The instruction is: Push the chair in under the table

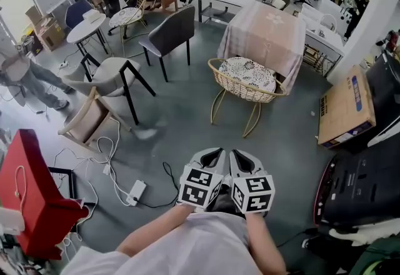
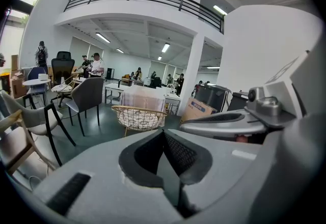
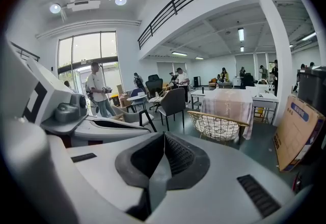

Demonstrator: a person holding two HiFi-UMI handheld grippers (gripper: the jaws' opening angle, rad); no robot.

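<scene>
A gold wire basket chair (image 1: 245, 87) with a patterned cushion stands on the grey floor, just in front of a table under a pink cloth (image 1: 270, 35). The chair also shows in the left gripper view (image 2: 138, 117) and the right gripper view (image 3: 219, 126). My left gripper (image 1: 214, 152) and right gripper (image 1: 240, 154) are side by side low in the head view, both shut and empty. They point at the chair from well short of it, not touching it.
Grey chairs (image 1: 169, 35) and a white chair with black legs (image 1: 112, 77) stand to the left. A cardboard box (image 1: 347, 107) and black equipment (image 1: 369, 174) lie at the right. Cables and a power strip (image 1: 134, 192) trail on the floor near a red object (image 1: 31, 192).
</scene>
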